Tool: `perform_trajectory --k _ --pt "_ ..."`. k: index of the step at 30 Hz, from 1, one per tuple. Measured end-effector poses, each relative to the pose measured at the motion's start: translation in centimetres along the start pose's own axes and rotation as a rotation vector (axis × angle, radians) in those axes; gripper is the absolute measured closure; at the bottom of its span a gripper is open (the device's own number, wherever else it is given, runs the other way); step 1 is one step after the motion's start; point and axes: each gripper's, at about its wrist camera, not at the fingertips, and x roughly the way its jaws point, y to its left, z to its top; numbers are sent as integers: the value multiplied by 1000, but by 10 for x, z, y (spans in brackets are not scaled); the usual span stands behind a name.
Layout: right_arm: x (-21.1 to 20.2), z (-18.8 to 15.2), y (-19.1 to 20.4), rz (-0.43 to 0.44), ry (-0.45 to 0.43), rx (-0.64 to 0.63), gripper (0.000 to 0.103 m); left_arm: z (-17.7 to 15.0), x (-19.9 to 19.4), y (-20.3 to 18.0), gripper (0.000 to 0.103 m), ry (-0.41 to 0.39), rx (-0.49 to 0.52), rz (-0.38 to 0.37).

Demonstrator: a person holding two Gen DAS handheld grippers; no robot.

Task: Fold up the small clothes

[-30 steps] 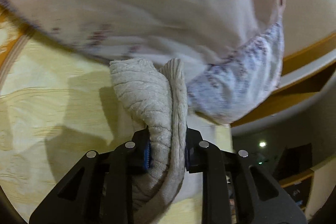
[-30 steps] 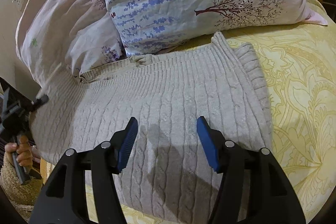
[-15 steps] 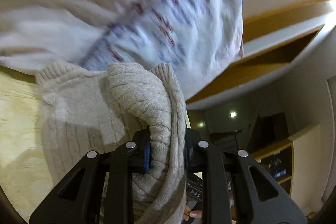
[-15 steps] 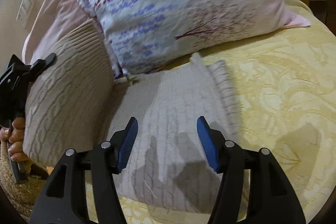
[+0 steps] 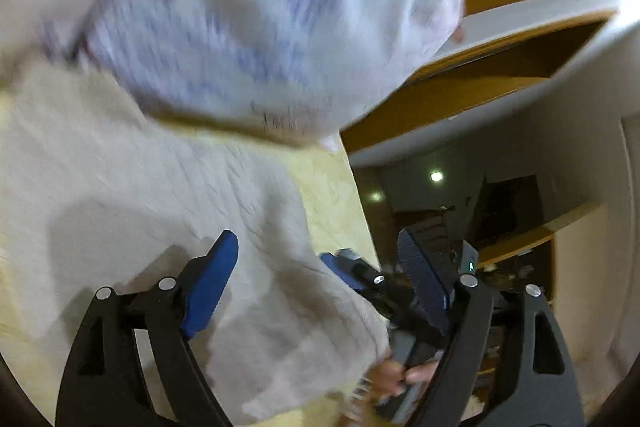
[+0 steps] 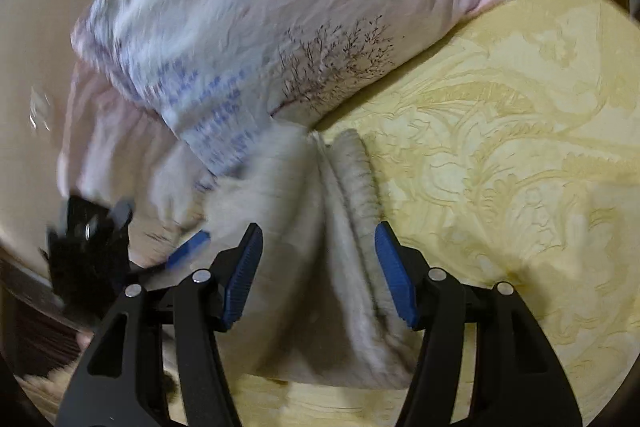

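1. Sweater (image 5: 192,195), beige cable-knit, spread under the left claw (image 5: 316,279); jaws just opened wide, knit lying loose between the blue pads (image 5: 208,287), neither pad pressing it.
2. Released, then: no grip on the left side now.
3. Right claw (image 6: 320,275) parted partway, poised over the same sweater (image 6: 304,227); folded layers and ribbed edge (image 6: 356,179) below the gap, pads clear of the cloth as far as visible.
4. Outward from both claws: sweater lying on the yellow patterned bedspread (image 6: 500,147), its far end tucked against the printed pillow (image 6: 260,27).
5. Progress, as a judgement: one side apparently laid over the body, giving a long narrow shape; likely left to do are smoothing and a crosswise fold to halve the length.
6. Right wrist view only: the fold line, doubled edge, tree print on the pillow, and the left claw at lower left, blurred.
7. Left wrist view only: wooden bed frame (image 5: 500,95), dim room with ceiling lights (image 5: 436,177), and the right claw (image 5: 360,271) with fingers (image 5: 400,373) of the hand gripping its handle.
8. Heavy blur in the left view; fine knit detail unreadable there.
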Motion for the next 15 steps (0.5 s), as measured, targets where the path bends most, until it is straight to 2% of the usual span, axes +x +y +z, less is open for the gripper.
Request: perform_trajectory --k 2,3,4,7,10,13,15 --pt "6 7 -4 79 47 65 44 -1 -30 5 19 -86 21 117" --pt "8 9 -6 96 67 82 44 0 -37 9 19 -112 15 159" --pt "13 10 -3 103 84 90 44 -2 -48 17 19 -141 0 232" --pt "25 11 -1 64 140 79 44 -7 -60 42 20 -133 -53 369" --pt "38 11 8 44 170 45 45 -25 -66 64 20 -91 -120 390" --pt "51 14 12 4 170 23 48 -35 -58 69 20 -59 -129 388" --pt "60 16 12 -8 173 23 56 -41 -55 68 20 -36 -122 388"
